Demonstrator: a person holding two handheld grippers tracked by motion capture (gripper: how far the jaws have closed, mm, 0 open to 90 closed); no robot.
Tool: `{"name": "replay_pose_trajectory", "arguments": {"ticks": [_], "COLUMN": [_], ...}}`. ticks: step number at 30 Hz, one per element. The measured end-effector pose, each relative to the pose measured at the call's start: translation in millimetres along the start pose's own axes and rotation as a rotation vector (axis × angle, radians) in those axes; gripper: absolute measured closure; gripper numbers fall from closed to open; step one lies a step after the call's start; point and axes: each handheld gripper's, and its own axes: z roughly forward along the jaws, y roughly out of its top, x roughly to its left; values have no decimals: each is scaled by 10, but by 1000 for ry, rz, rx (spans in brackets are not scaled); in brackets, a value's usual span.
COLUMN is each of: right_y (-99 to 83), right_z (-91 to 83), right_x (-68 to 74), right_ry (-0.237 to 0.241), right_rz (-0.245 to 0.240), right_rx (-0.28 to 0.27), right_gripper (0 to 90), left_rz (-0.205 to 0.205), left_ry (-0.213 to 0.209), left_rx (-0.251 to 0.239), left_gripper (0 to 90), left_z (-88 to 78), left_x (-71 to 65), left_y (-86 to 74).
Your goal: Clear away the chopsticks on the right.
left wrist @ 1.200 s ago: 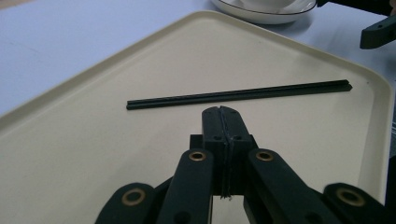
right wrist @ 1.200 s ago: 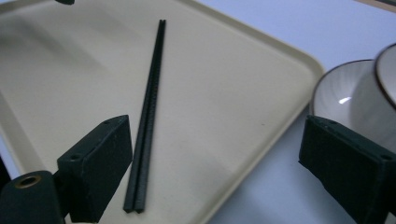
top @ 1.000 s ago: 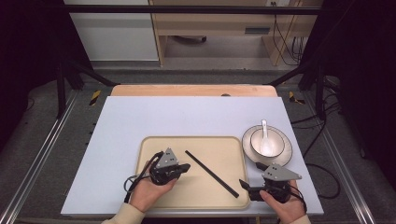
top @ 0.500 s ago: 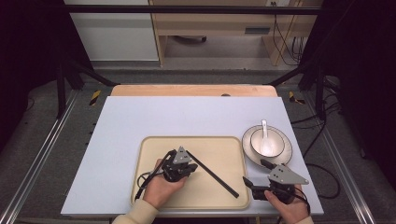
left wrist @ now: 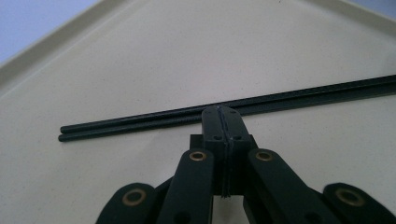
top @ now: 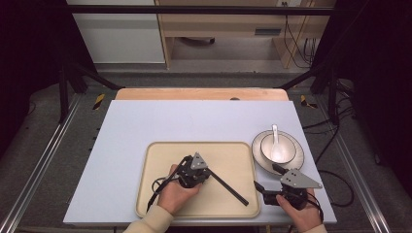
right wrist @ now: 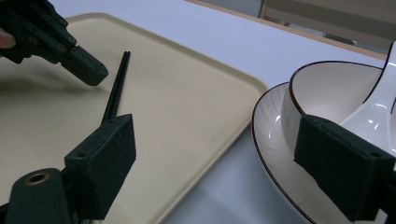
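Observation:
A pair of black chopsticks lies slantwise on the beige tray. My left gripper is over the tray with its jaws pressed together and nothing between them. Its tip is right at the chopsticks, just on their near side in the left gripper view. My right gripper stands open by the tray's right front corner, beside the plate, and holds nothing. Between its jaws I see the tray's edge and bare table.
A white bowl with a white spoon in it sits on a dark-rimmed plate, right of the tray. The tray lies on a pale blue table top. Cables trail from both grippers at the front edge.
My left gripper has moved to the right across the tray, up to the chopsticks. It has stayed shut. The right gripper has hardly moved.

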Motion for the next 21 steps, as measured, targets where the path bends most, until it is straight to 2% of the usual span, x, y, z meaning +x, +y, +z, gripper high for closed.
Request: {"name": "replay_pose_trajectory", "arguments": {"ticks": [2, 11, 21], "right_y": [0, -6, -8], "right_z": [-1, 3, 3], "right_x": [-7, -35, -76], "right_ry": [0, -4, -20], "right_rz": [1, 12, 31], "right_rx": [-2, 2, -1], "right_gripper": [126, 129, 135], "left_rz": [5, -9, 2], "left_ry": [-2, 6, 3], "left_rx": [17, -3, 5], "left_gripper": [900, 900, 900], "left_z": [61, 154, 234], "left_x": [-10, 33, 84], "left_y": [16, 90, 182]}}
